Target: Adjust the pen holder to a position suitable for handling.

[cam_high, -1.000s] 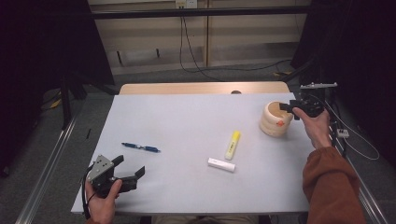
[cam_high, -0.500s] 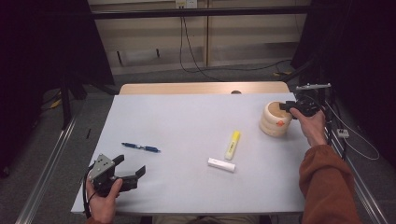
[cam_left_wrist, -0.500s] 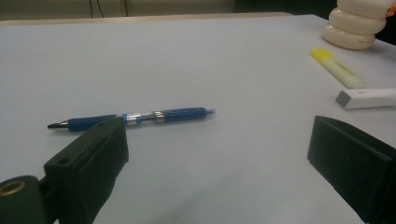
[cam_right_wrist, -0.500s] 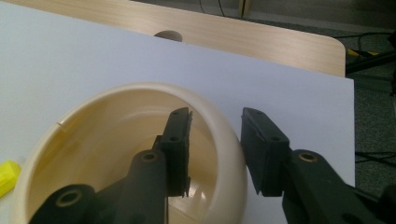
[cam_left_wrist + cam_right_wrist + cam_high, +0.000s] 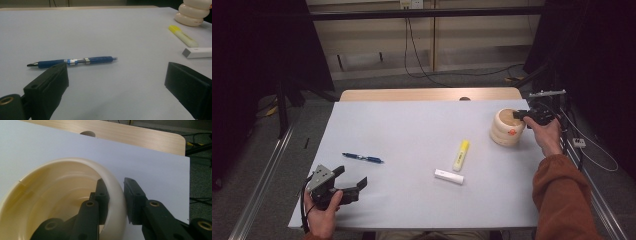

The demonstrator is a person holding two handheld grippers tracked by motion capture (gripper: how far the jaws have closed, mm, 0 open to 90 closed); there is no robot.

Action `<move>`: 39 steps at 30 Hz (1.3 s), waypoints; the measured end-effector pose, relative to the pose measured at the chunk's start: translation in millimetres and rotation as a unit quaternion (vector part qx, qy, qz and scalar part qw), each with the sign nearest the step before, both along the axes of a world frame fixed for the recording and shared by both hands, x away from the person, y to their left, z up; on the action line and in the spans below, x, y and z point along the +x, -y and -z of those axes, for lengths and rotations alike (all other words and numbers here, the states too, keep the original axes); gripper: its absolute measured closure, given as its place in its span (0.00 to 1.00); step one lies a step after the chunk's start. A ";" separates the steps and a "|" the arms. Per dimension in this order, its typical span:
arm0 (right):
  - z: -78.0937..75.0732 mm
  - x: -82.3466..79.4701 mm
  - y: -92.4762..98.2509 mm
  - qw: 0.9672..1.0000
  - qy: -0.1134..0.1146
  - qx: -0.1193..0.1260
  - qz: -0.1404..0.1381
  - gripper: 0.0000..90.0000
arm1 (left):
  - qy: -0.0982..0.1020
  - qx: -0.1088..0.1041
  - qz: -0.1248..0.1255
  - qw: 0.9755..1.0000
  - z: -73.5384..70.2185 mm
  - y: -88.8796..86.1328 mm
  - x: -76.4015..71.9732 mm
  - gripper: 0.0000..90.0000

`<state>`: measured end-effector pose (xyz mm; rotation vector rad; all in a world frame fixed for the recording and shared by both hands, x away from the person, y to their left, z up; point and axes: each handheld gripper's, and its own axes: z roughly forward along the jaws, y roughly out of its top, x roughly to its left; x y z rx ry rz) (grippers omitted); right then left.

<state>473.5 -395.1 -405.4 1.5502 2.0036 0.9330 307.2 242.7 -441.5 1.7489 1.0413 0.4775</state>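
A cream ribbed cup (image 5: 504,131) stands at the right of the white table (image 5: 412,125). My right gripper (image 5: 518,114) reaches over its far rim. In the right gripper view one jaw is inside the cup (image 5: 62,182) and the other outside. The jaws of that gripper (image 5: 115,181) have just been closing, and both pads now press on the wall between them. My left gripper (image 5: 351,175) rests open near the front left corner, holding nothing. In the left gripper view a blue pen (image 5: 77,60) lies just beyond its jaws (image 5: 116,68).
The blue pen (image 5: 362,158) lies left of centre. A yellow highlighter (image 5: 461,155) and a white stick (image 5: 449,176) lie right of centre. A wooden strip (image 5: 427,94) runs along the table's far edge. Dark stands and cables surround the table.
The right gripper's jaws have narrowed onto the cup's rim, and the hand has shifted slightly. The left hand and the table's loose items have not moved.
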 end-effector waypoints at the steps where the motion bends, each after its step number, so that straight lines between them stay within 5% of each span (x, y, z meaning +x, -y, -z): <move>1: -0.4 -0.3 -0.3 1.000 0.001 0.001 -0.001 0.82 | 0.000 0.000 0.000 1.000 0.1 0.2 0.5 0.06; 15: -8.2 -7.4 -1.4 1.000 0.007 0.024 0.009 0.82 | -0.006 -0.001 -0.003 1.000 -0.4 0.6 -0.3 0.06; 39: -49.0 -32.9 -39.5 0.998 0.028 0.044 -0.042 0.83 | -0.007 0.010 -0.001 1.000 -1.7 1.5 -4.5 0.06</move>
